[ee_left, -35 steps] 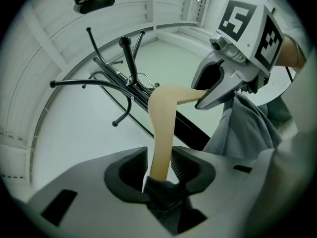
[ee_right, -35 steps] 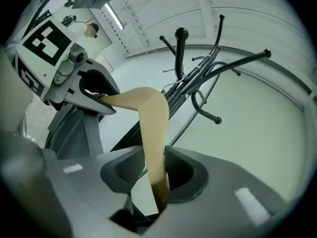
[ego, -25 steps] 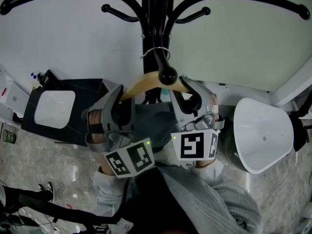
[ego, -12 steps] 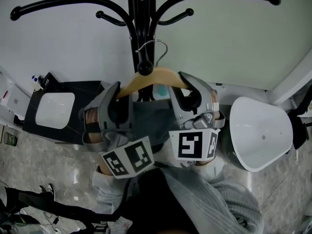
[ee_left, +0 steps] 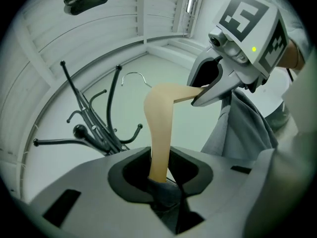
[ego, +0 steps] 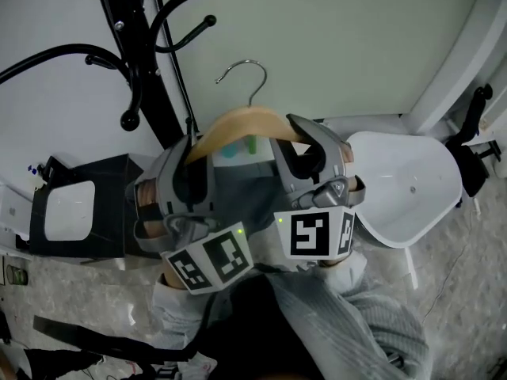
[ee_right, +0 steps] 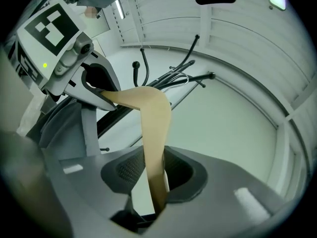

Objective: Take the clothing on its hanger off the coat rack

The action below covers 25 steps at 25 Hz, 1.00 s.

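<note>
Head view first: the wooden hanger [ego: 238, 125] is clear of the coat rack [ego: 146, 93]. Its wire hook [ego: 247, 77] sits in open air just right of the rack and isn't touching it. On the end nearer the rack is the left gripper [ego: 191, 150], and on the far end the right gripper [ego: 305, 137], with the grey clothing [ego: 242, 192] draped between them.

Left gripper view: the jaws are clamped on the hanger's arm, with a bit of grey fabric pinched in too. The rack stands off to the left, apart from the hanger.

Right gripper view: the jaws are squeezed tight on the other arm, with the rack behind and not touching.
</note>
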### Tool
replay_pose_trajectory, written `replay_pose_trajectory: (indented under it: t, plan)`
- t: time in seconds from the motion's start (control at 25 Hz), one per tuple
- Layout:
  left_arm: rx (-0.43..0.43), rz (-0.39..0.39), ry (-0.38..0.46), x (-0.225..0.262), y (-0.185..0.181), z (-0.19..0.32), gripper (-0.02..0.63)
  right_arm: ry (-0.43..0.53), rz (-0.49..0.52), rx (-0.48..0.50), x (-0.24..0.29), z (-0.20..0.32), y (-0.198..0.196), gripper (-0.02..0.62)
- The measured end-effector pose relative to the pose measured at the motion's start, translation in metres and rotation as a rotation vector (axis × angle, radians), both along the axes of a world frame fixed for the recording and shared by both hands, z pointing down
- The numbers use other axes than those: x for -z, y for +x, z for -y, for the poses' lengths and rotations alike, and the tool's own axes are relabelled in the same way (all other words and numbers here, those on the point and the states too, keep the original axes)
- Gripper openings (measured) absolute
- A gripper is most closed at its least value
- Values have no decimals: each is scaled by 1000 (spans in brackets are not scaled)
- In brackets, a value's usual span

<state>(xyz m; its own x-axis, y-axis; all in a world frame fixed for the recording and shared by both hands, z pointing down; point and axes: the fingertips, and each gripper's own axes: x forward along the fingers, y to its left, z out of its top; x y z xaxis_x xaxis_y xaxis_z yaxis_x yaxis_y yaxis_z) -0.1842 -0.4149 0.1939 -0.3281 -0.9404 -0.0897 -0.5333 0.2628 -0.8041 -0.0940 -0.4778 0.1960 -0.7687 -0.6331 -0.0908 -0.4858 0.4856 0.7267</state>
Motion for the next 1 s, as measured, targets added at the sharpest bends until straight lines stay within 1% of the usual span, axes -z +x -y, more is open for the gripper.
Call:
replay_pose_trajectory:
  t: [0.24, 0.44, 0.64, 0.8, 1.0]
  plan:
    - [-144, -29, -29, -14, 73, 42, 101, -38, -7, -134, -12, 28, 81, 110]
    - [-225, -53, -66, -36, 115, 63, 101, -55, -27, -218, -31, 40, 127, 110]
    - [-289, -66, -117, -62, 144, 83, 101, -82, -54, -283, -56, 53, 159, 109]
    - [-337, -67, -148, -74, 167, 95, 101, -113, -63, -332, -67, 59, 182, 109]
    - [-373, -63, -172, -82, 183, 104, 101, -124, -55, -369, -76, 63, 199, 109]
